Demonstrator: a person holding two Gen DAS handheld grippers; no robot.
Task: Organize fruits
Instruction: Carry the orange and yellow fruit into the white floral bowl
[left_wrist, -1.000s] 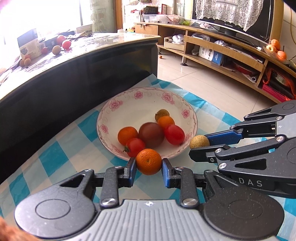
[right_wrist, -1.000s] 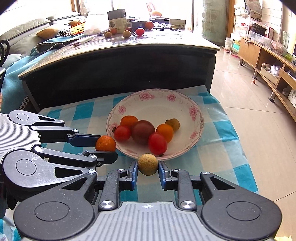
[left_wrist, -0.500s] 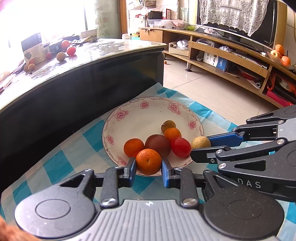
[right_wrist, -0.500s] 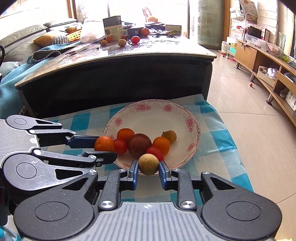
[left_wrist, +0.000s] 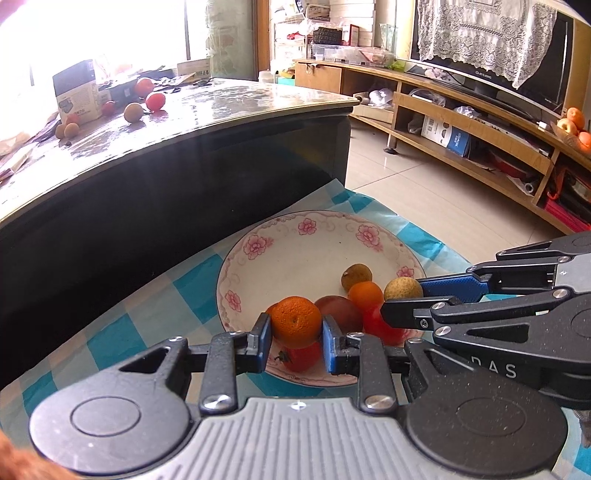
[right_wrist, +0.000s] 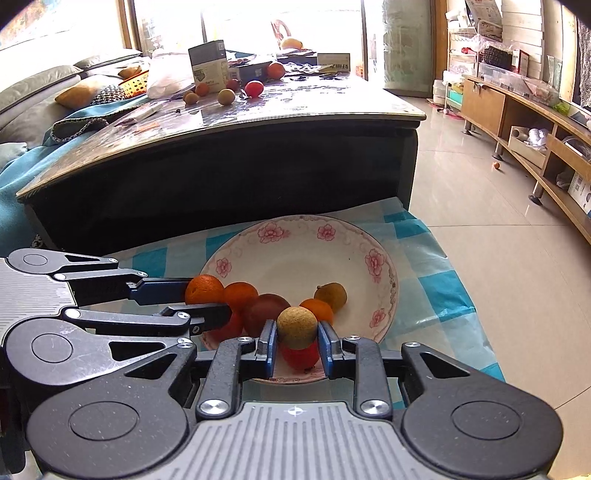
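Note:
My left gripper is shut on a small orange and holds it over the near rim of a white plate with pink flowers. My right gripper is shut on a tan longan, also over the near rim of the plate. The plate holds several fruits: a dark plum, small oranges, red tomatoes and a brown longan. Each gripper shows in the other's view, the left gripper with its orange and the right gripper with its longan.
The plate sits on a blue-checked cloth. A dark coffee table stands just behind it, with more fruits and a box on top. A wooden TV shelf runs along the right, across a tiled floor.
Both grippers have moved forward and up with their fruits, from beside the plate's near edge to above its near rim.

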